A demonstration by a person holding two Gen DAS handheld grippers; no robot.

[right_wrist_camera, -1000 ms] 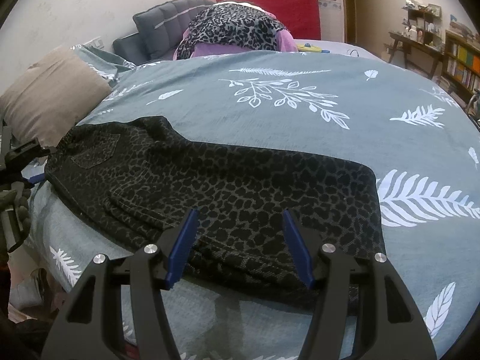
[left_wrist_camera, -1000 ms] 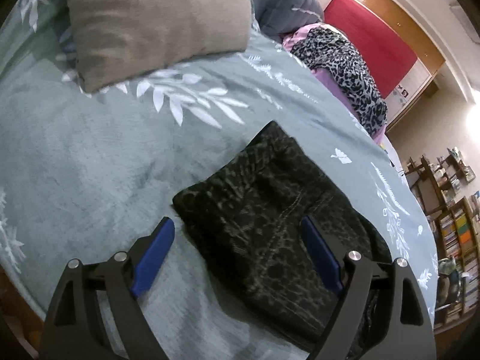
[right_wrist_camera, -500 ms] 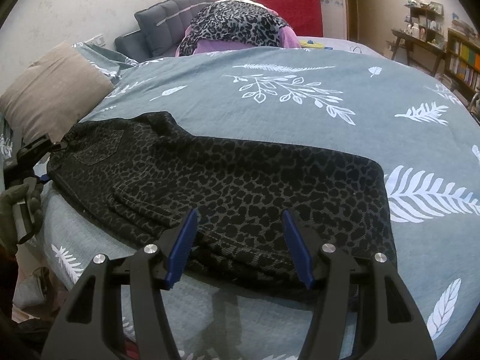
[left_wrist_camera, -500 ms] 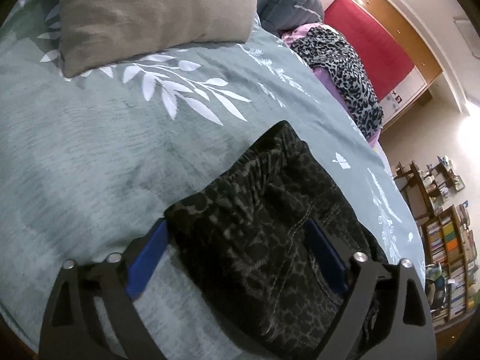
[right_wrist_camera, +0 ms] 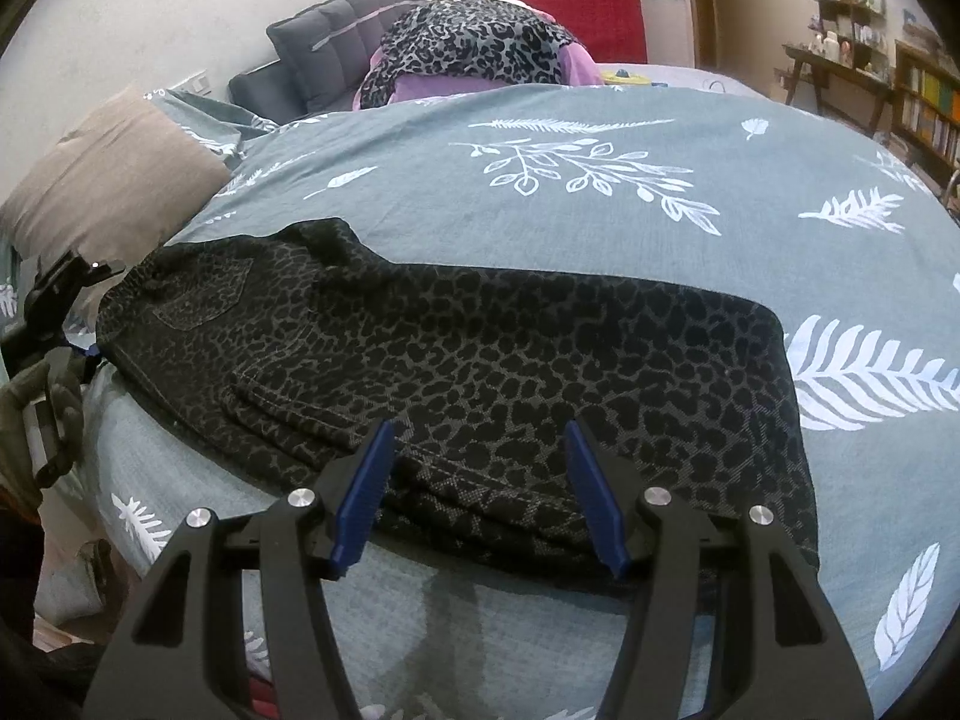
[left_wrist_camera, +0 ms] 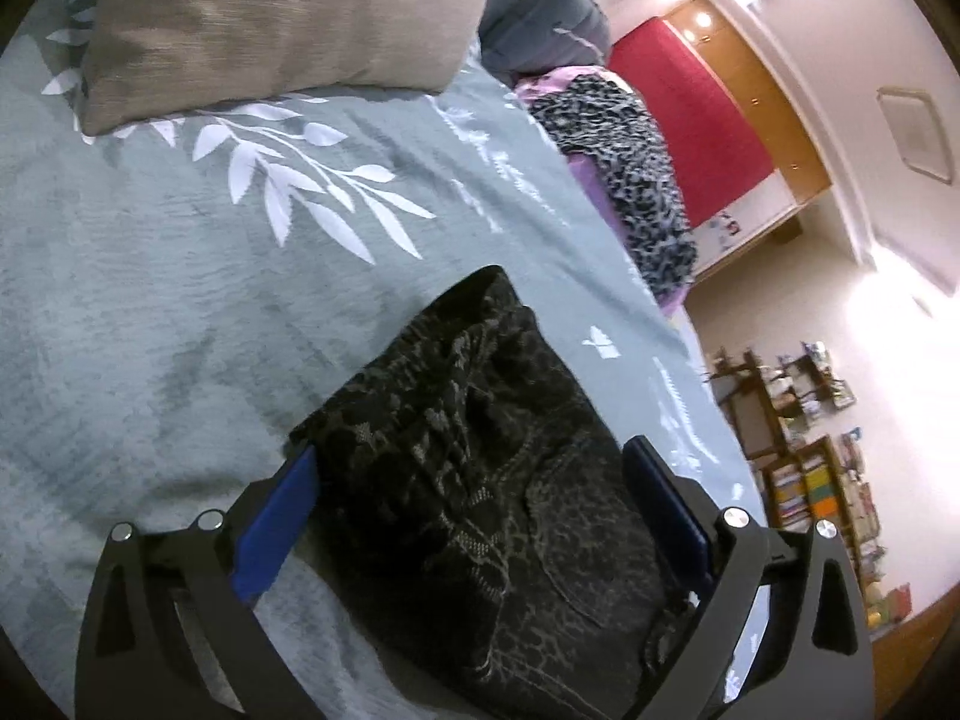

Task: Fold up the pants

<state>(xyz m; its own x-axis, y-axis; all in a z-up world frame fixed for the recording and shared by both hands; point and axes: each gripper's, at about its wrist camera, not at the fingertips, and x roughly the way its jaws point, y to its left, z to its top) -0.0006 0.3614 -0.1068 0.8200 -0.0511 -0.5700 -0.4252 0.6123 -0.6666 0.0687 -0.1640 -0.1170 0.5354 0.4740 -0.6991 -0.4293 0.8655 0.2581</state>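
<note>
Pants [right_wrist_camera: 480, 372] in a dark leopard print lie folded lengthwise across the near side of the bed [right_wrist_camera: 600, 240], on a grey-green cover with white leaf prints. In the right wrist view the waist end with a back pocket points left and the leg ends lie right, the near edge showing stacked layers of fabric.

The left gripper [left_wrist_camera: 474, 468] is spread wide with the waist end of the pants [left_wrist_camera: 480, 480] between its blue fingers [left_wrist_camera: 270, 516]; one finger sits just beside the fabric's left edge on the bed cover, the other over the fabric on the right. It is not clamped on anything. In the right wrist view this gripper [right_wrist_camera: 72, 276] shows at the far left, at the waist end.

The right gripper [right_wrist_camera: 480, 480] is also released, its blue fingers [right_wrist_camera: 360, 492] apart at the near long edge of the pants, roughly mid-length. Whether the tips touch the cloth cannot be told.

A tan pillow [left_wrist_camera: 276, 24] lies at the head of the bed, well apart from the pants. Beyond it are a dark cushion [right_wrist_camera: 336, 54] and a leopard-print cloth [right_wrist_camera: 474, 42] over something purple. A bookshelf [left_wrist_camera: 822, 492] stands in the room past the bed.
</note>
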